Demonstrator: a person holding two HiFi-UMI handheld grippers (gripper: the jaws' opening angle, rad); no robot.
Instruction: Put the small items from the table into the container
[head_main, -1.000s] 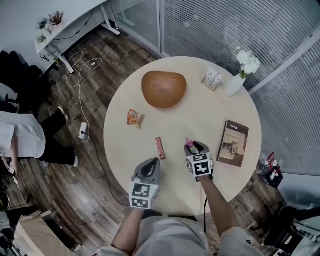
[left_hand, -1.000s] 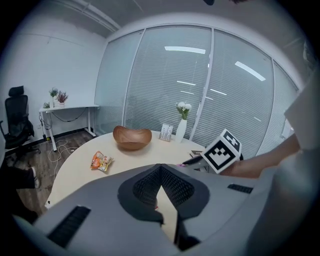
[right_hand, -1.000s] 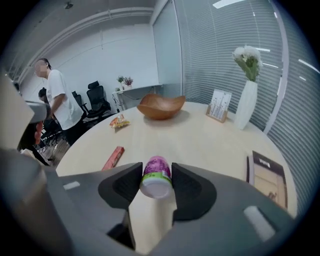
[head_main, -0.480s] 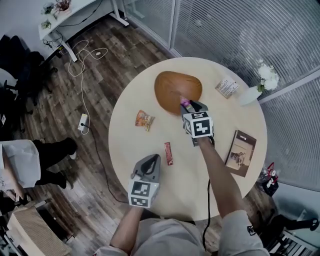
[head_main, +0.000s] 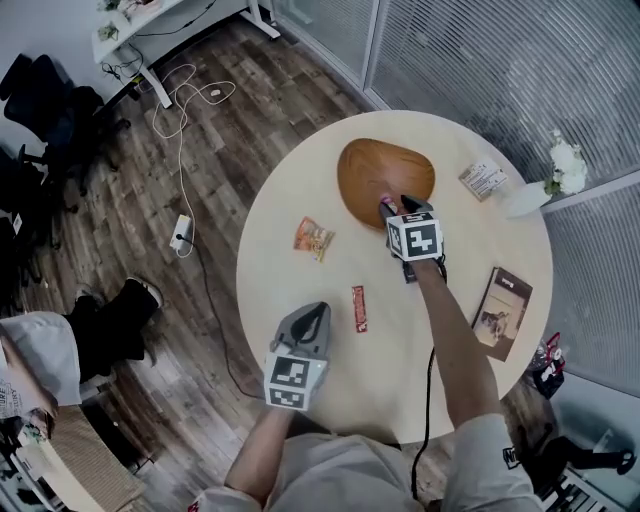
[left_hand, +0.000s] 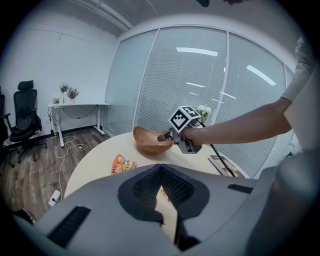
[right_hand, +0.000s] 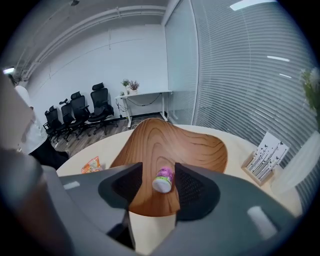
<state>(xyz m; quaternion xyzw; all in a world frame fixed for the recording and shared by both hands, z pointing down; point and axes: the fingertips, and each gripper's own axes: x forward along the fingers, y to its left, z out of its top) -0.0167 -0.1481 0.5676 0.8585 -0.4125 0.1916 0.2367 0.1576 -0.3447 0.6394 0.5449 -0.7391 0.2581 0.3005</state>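
As right gripper (right_hand: 159, 175) jaws gape over wooden bowl (right_hand: 172, 145), pink bottle (right_hand: 163, 180) loose between, left gripper (left_hand: 161, 189) jaws closed

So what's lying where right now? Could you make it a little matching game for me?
Things:
1. small bottle
2. orange snack packet
3. red bar
4. white vase

Places:
A. at the table's far right edge, by the blinds
B. on bare table, left of the bowl
C. over the wooden bowl, between the fingers of the right gripper
D. on the table just right of the left gripper

Pairs: 1-C, 2-B, 3-D, 4-A
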